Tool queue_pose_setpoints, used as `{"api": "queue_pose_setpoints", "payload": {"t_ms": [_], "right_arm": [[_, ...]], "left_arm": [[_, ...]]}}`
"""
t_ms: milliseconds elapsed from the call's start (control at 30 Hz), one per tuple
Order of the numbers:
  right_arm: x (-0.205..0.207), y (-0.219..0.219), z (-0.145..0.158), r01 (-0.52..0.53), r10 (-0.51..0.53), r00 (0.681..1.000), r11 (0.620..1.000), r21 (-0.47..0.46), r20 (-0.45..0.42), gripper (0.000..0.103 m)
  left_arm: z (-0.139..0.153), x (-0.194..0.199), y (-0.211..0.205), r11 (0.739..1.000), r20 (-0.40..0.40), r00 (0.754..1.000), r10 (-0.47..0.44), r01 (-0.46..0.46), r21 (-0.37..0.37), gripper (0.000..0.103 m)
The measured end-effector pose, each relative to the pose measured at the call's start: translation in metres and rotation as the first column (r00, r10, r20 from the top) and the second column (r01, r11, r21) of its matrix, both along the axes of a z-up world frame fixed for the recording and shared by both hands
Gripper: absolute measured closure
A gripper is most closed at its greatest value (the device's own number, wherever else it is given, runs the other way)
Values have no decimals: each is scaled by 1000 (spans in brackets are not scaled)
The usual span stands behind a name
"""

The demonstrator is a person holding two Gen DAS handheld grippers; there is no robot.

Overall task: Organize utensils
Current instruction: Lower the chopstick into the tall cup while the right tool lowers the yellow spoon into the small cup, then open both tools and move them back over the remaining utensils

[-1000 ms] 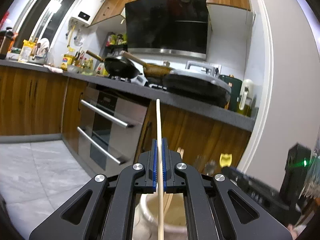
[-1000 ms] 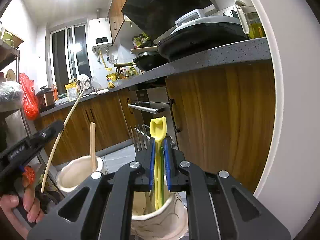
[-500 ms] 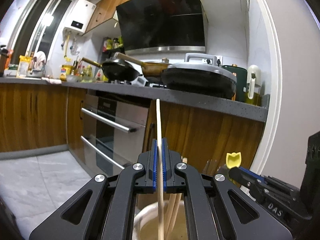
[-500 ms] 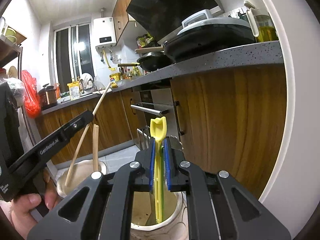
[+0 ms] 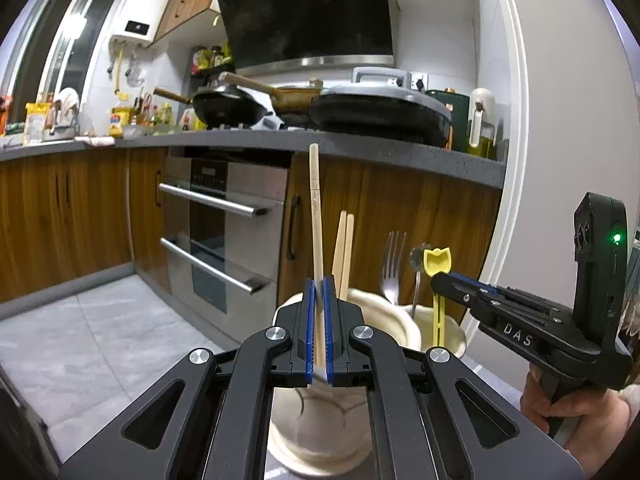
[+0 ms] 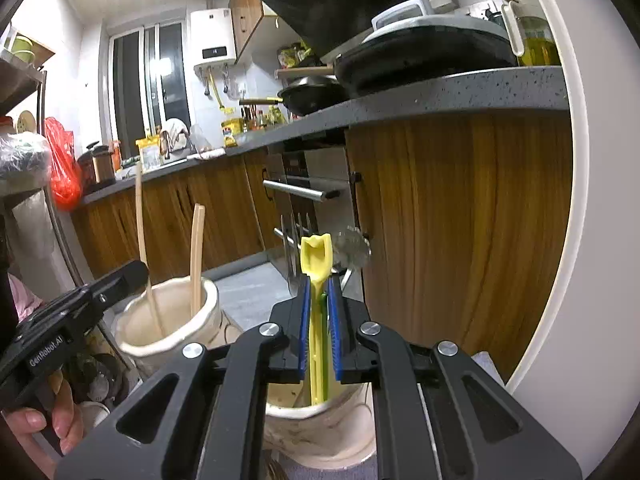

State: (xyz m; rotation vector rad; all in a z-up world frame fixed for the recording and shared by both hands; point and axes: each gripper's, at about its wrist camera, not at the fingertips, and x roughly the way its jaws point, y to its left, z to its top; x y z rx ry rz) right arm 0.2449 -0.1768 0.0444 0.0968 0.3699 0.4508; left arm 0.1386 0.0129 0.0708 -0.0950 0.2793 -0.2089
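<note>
The left tool [image 5: 319,292] is closed on a single wooden chopstick [image 5: 315,216], its blue pads [image 5: 308,320] pressed to either side of the shaft, which stands nearly upright with its lower end down inside a cream ceramic holder [image 5: 384,312]. Two more chopsticks [image 5: 345,252] lean together in that same holder, just to the right of the gripped one. From the right wrist view the same holder [image 6: 176,332] sits to the left, with the left tool [image 6: 134,274] reaching over its rim and the person's left hand [image 6: 48,428] on the handle below. The right tool [image 6: 320,300] is clamped on a yellow plastic utensil [image 6: 316,256], whose notched top sticks up above the blue pads [image 6: 335,344] while its lower end reaches into a second cream holder [image 6: 320,428] directly beneath. A metal fork [image 6: 294,236] and a serrated metal wheel tool [image 6: 352,250] stand in that second holder behind the yellow utensil. The two holders stand side by side, almost touching, in front of wooden cabinets [image 5: 400,216] and a built-in oven [image 5: 224,224]; what they stand on cannot be made out.
</note>
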Motion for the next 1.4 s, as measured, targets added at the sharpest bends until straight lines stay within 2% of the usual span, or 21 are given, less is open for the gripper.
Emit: {"api": "queue_pose_setpoints", "payload": {"t_ms": [233,333,367,400,433,533,600,667,733,800,833,967,1100,1400], "right_arm": [[4,2,-4,6,-7,999,1000,-23,-53,94],[2,-2,-3,19,-20,998,1000,-15,-57,93],[0,-3,-2,21,-22,998,1000,-11,-58,87],[-2,-6,0,24,-24,998,1000,-3,-57,76],[-3,-8,1,26,-26,998,1000,4,-56,71],[-14,-18,8,37,-36,998,999,28,-55,67],[-23,-25,10,43,-40,998,998,46,-58,53],[-33,-31,11,42,-38,997,998,52,-67,41],[-45,-36,10,43,-40,996,998,48,-76,29],[-60,-40,8,47,-44,996,998,36,-74,9],[-69,-43,6,50,-48,996,998,29,-71,5],[-91,-46,-1,55,-56,995,998,-10,-80,5],[-106,-53,-11,52,-52,992,999,-7,-114,5],[-117,-68,-31,79,-81,987,997,-20,-139,5]], "left_arm": [[-1,-1,0,1000,-16,1000,6,-5,16,98],[2,-3,1,1000,-16,1000,13,-12,21,88],[3,-6,1,1000,-15,1000,13,-13,21,87],[4,-7,1,1000,-14,1000,17,-17,22,86],[5,-9,1,999,-17,1000,22,-21,24,85],[7,-18,3,999,-32,999,28,-28,25,74],[8,-27,5,999,-49,998,44,-43,30,47],[8,-36,5,998,-54,997,59,-57,32,30],[8,-50,6,997,-48,996,72,-70,38,23],[6,-63,5,997,-59,996,73,-71,38,14],[4,-70,5,997,-69,995,74,-71,36,11],[-7,-90,1,996,-111,991,77,-73,43,8],[-23,-107,-5,997,-174,982,75,-68,46,7],[-49,-123,-8,996,-247,965,83,-71,59,7]]}}
